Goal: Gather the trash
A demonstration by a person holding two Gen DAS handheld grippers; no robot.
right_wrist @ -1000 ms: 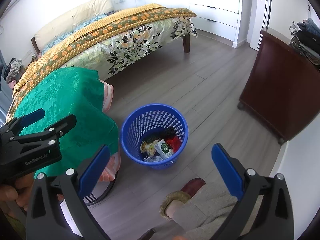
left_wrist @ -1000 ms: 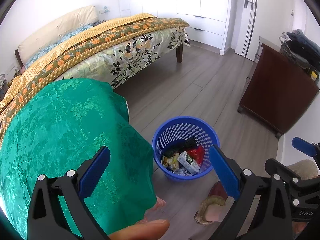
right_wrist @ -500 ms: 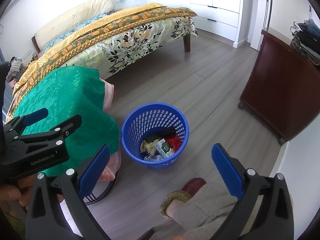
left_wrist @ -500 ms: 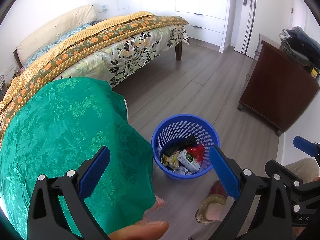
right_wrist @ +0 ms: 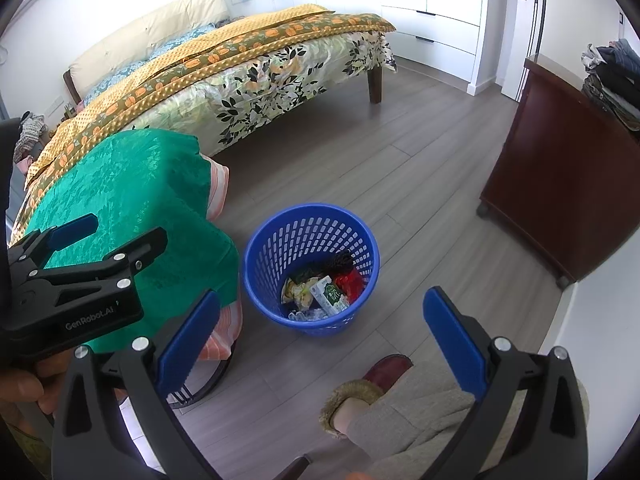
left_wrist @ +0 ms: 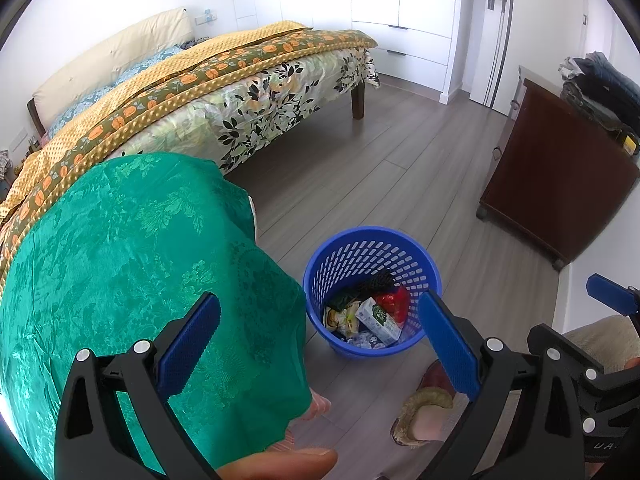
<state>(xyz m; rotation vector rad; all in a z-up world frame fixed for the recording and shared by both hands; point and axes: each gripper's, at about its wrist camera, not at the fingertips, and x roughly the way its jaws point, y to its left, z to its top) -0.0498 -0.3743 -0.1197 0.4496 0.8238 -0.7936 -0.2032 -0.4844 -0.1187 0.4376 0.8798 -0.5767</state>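
A blue plastic mesh basket (left_wrist: 416,258) stands on the grey wood floor; it also shows in the right wrist view (right_wrist: 272,248). Trash lies in it: a white and green carton (left_wrist: 378,318), a red wrapper (left_wrist: 394,302), a yellowish wrapper (right_wrist: 298,290) and something black. My left gripper (left_wrist: 320,344) is open and empty, held high above the basket's near side. My right gripper (right_wrist: 320,336) is open and empty, also above and in front of the basket. The left gripper shows in the right wrist view (right_wrist: 80,264) over the green cloth.
A stool or small table under a green cloth (left_wrist: 120,264) stands left of the basket. A bed (left_wrist: 224,92) with a floral cover is behind. A dark wood cabinet (left_wrist: 560,184) with folded clothes is at the right. The person's slippered foot (right_wrist: 376,380) is near the basket.
Both grippers have stayed open and empty. The views have shifted only slightly; the basket and its trash have not moved.
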